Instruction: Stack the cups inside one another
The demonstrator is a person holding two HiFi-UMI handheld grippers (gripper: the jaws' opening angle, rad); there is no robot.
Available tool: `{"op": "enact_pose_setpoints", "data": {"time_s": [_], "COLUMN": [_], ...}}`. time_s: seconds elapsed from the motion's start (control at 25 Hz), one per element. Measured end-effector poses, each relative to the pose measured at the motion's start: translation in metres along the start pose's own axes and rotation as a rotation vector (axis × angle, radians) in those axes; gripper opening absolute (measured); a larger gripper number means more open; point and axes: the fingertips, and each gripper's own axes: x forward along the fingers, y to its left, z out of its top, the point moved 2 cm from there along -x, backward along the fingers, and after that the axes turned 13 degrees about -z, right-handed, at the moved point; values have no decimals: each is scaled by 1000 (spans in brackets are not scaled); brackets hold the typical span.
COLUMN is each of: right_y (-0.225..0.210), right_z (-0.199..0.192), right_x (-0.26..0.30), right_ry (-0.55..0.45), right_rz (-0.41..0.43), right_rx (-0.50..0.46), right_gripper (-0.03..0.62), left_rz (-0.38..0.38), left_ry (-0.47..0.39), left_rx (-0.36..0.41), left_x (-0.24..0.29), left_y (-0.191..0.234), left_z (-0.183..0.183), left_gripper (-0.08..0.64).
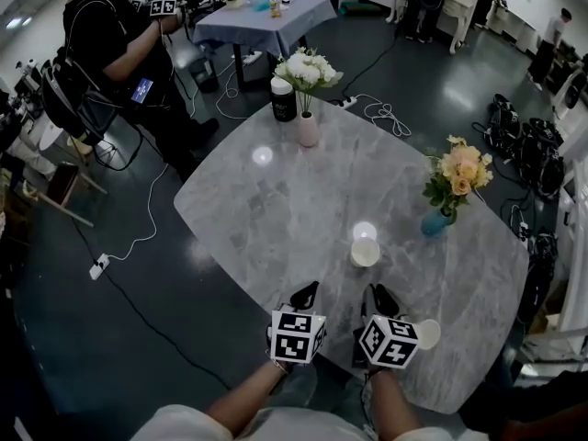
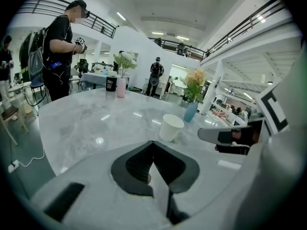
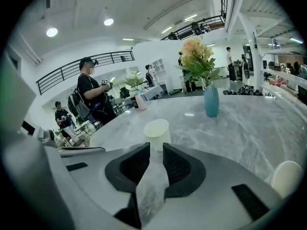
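Marker cube on the right gripper (image 3: 153,148) hides part of the second cup (image 1: 428,333), which sits close to the marble table's (image 1: 266,200) near edge, its pose hard to make out; the upright paper cup (image 3: 157,130) stands just beyond that gripper's jaws, parted by a narrow gap with nothing between; the left gripper (image 2: 153,143) has its jaws pressed together, empty, the upright paper cup ahead to its right; bare tabletop spreads beyond, toward the pink vase (image 1: 308,129) and blue vase (image 1: 435,222).

The person is wearing pale short sleeves (image 1: 184,423). The left gripper (image 1: 304,294) and the right gripper (image 1: 381,299) are each carrying a white cube (image 1: 297,334) printed with black square markers. Both are showing black, pointed jaws. Up close, their shells are looking pale grey, with dark ribbed pads (image 3: 136,166) and dark slots.
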Motion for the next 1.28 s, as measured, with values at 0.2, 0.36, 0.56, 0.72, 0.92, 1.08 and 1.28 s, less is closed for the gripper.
{"op": "enact_pose_setpoints", "data": {"time_s": [0.2,0.36,0.56,0.72,0.92,1.08,1.28], "right_y": [8,10,13,14,17,16,20], "right_z": [1,0,2,1,1,2,3], "right_x": [15,30,44,56,73,79,90], "right_ry": [11,23,28,37,53,62,66], "right_rz": [0,-3,-8,-14,-12,-10,-10], "right_rx": [-6,-12,-28,-42,-58,-69,-81], "right_gripper": [90,127,164,195,219,227,229], "left_rz": [13,22,27,32,33,42,49], "left_ry": [5,9,20,29,35,43,52], "left_rx": [-7,-17,-32,-42,-52,-65,-80], "left_x": [1,4,7,10,17,20,23], "left_y": [14,24,30,36,44,44,51], "left_z": [3,1,-1,-5,-4,-6,-10], "left_gripper": [-5,-5,-5,-5,-5,-5,-5]}}
